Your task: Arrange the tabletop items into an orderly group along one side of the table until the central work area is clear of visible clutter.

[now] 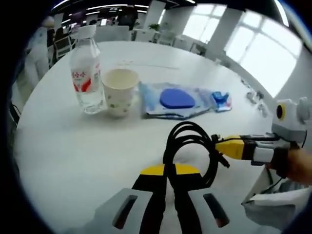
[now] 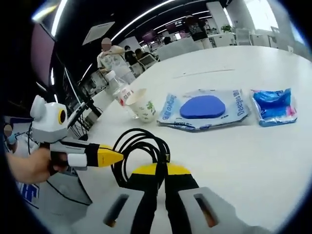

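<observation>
Gripping the coiled black cable (image 1: pixel 190 146) from both ends of the job: left gripper (image 1: pixel 168 204) has its jaws closed on the near side of the loop, and right gripper (image 2: pixel 160 200) is likewise closed on the same cable (image 2: pixel 141 151) in its own view. Each gripper's yellow-tipped nose also shows in the other's view, touching the coil from the side.

Cable is the landmark. It sits on the white table (image 1: pixel 73 146) close to the near edge, nearest of all the items.

Beyond the cable, roughly in a row:
- wet-wipe pack (image 1: pixel 175 100) with the blue lid, lying flat, just past the cable
- small blue packet (image 1: pixel 222 100) just beside the wipes, on the far right of the cable
- paper cup (image 1: pixel 118 90) upright, beyond-left of the cable, just beside the wipes
- water bottle (image 1: pixel 86 73) upright, touching or nearly touching the cup, furthest left

My read on progress: the four far items already form a loose line, so grouping is partly done. Cable is the outlier, apart from that row. Remaining: carry it over beside the row, then tighten spacing. Whether that line sits at a table side or mid-table, cannot tell with the fisheye.
</observation>
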The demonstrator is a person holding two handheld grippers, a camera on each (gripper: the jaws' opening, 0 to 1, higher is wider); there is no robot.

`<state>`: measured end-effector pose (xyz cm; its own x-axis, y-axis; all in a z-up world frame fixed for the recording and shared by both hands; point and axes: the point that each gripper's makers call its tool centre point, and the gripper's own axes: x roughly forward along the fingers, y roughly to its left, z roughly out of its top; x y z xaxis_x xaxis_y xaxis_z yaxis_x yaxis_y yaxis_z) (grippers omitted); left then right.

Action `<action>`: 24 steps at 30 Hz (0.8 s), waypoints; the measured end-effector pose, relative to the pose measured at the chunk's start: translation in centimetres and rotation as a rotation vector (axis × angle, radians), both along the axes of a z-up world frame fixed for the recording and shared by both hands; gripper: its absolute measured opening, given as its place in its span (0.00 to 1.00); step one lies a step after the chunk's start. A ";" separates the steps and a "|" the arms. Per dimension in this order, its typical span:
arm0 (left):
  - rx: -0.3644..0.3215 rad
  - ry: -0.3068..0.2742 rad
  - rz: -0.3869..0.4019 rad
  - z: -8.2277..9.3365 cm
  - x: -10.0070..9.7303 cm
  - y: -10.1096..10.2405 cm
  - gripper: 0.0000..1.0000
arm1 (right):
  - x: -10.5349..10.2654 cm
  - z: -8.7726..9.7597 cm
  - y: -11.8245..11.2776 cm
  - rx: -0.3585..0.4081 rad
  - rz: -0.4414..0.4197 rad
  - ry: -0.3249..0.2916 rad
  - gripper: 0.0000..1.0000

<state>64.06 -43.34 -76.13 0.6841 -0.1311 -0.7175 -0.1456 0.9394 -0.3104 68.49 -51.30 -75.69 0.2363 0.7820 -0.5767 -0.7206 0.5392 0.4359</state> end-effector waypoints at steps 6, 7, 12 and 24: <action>-0.003 -0.003 -0.015 0.2 1.2 -1.6 0.00 | 1.2 0.2 -1.7 0.003 -0.019 -0.004 0.00; -0.003 -0.004 -0.017 0.2 1.3 -1.8 0.00 | 1.4 0.3 -2.0 0.003 -0.022 -0.004 0.00; -0.005 -0.007 -0.028 0.3 2.3 -3.2 0.00 | 2.4 0.3 -3.5 0.002 -0.037 -0.006 0.00; -0.007 -0.007 -0.063 0.2 4.8 -6.5 0.00 | 4.7 0.4 -6.9 0.000 -0.077 -0.007 0.00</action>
<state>68.81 -49.85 -75.88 0.6796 -0.1792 -0.7114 -0.0835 0.9445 -0.3177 73.18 -58.21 -75.30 0.3002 0.7614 -0.5745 -0.6798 0.5933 0.4311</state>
